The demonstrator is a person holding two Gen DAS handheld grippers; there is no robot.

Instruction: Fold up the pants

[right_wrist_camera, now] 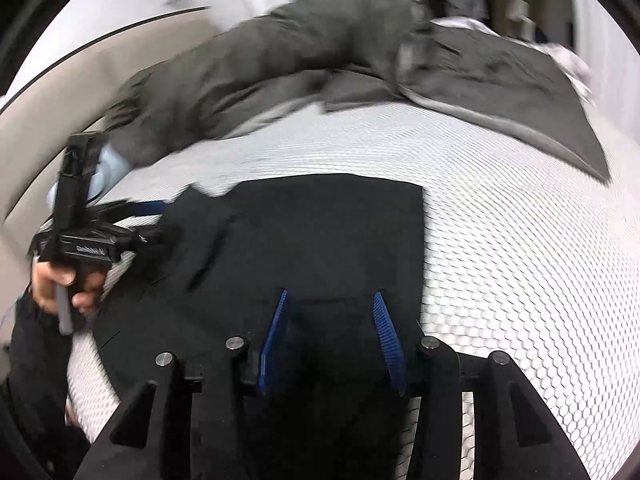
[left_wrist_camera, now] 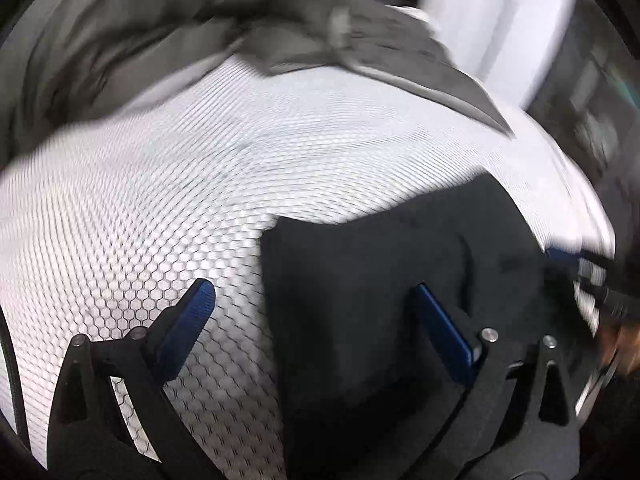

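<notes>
Looking through the left wrist view, I see my left claw (left_wrist_camera: 312, 300) spread wide over the honeycomb-patterned white counter (left_wrist_camera: 160, 184), its right finger above the folded black fabric pants (left_wrist_camera: 380, 280). Through the right wrist view, my right claw (right_wrist_camera: 330, 300) hangs partly spread above the black pants (right_wrist_camera: 320, 232), pinching nothing, with a crumpled dark grey garment (right_wrist_camera: 300, 52) lying beyond.

Black pants (right_wrist_camera: 304, 240), folded into a flat rectangle, lie on the white honeycomb-patterned surface (right_wrist_camera: 500, 220).

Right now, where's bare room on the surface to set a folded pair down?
Bare mesh surface lies right of the black pants, below the grey pile. A second patch lies left of the black pants in the left view. Crowded: the far edge under the grey pile, and the left side by the left hand-held gripper.
</notes>
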